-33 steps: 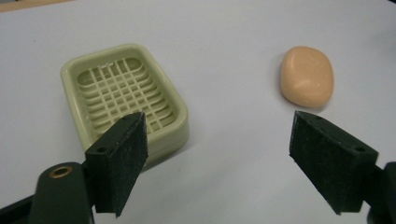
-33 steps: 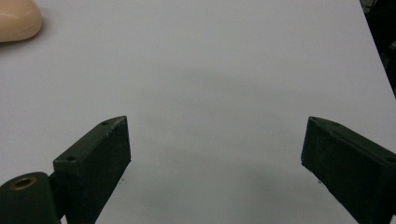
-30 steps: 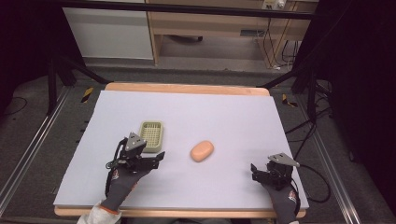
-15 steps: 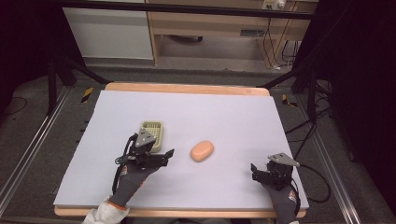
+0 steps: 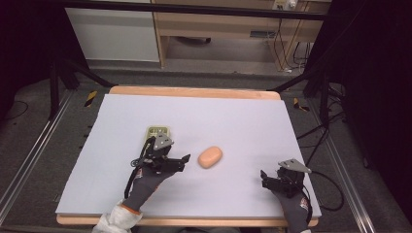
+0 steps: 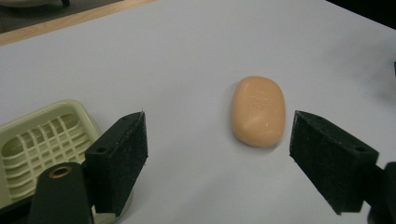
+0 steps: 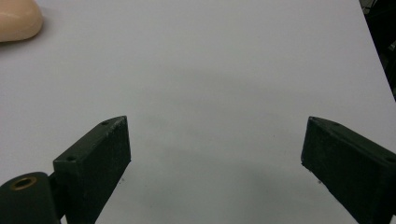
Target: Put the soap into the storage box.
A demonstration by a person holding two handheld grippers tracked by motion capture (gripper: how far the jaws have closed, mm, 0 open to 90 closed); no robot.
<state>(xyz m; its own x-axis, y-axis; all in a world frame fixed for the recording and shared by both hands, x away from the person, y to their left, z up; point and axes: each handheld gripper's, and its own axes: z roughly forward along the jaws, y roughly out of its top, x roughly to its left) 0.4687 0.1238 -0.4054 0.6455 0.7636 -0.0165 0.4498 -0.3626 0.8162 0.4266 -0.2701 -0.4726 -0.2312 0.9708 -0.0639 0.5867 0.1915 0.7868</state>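
On the desk's left, beside the pale green slatted plastic soap dish (image 5: pixel 159 132), our left gripper (image 5: pixel 178 160) gapes released; the peach oval soap bar (image 5: pixel 210 157) lies just right of it. Our right gripper (image 5: pixel 268 178), also released, sits well apart.

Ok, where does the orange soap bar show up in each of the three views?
High view: the soap bar lies mid-table, just right of the left tongs.
Left gripper view: soap bar right of centre, ahead of the open jaws.
Right gripper view: its end at the top left corner.
Shared landmark: the white table sheet.
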